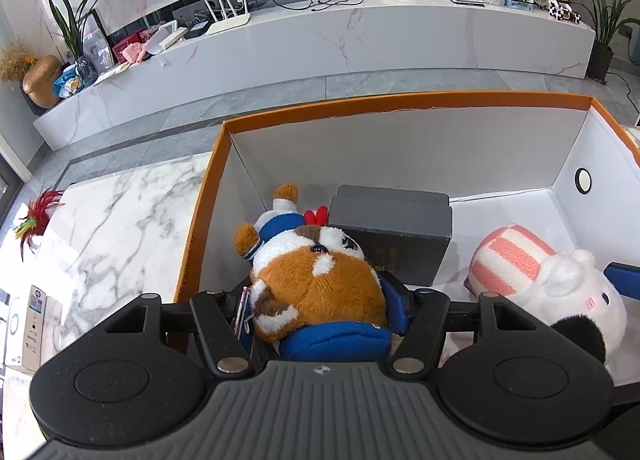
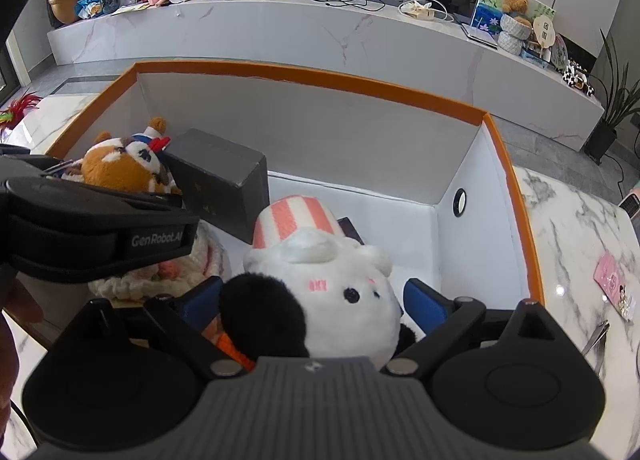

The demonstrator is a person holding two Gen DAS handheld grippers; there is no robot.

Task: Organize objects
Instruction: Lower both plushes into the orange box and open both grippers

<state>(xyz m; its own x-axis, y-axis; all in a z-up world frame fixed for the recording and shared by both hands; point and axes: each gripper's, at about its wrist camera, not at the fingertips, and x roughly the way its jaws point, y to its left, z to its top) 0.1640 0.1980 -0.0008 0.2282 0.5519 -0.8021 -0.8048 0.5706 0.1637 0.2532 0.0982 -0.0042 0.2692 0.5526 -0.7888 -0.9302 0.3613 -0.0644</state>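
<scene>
On the left, the marbled desk [image 1: 120, 219] carries an orange-rimmed box [image 1: 400, 99] with white inner walls. The left gripper [image 1: 324, 300] points down into the box's left end, its blue fingers [image 1: 396, 300] partly spread on either side of a brown-and-white plush [image 1: 316, 280]. The toy lies between them with its long axis running away from the gripper, feet toward the far wall. The right-hand pad sits right against its fur; the left pad is hidden behind the toy, so whether the hold is firm or already slack cannot be told from here. Just beyond the toy's head a dark grey case [image 1: 400, 232] stands on the box floor, touching it.

Further right, the right gripper [image 2: 316, 300] hangs over a white plush with a pink-striped hat [image 2: 320, 280]. Its fingers [image 2: 426, 300] stand wide: the right pad is clear of the fur with bare box floor showing between, and the left pad looks near the black ear without pressing. This toy rests on the box floor, hat pointing away along the fingers' line, roughly midway along the box.

Both toys seem already placed, each directly beneath its own hand. The likely next move is a straight lift out, which turns on the pads clearing the fur without dragging the toys up.
</scene>
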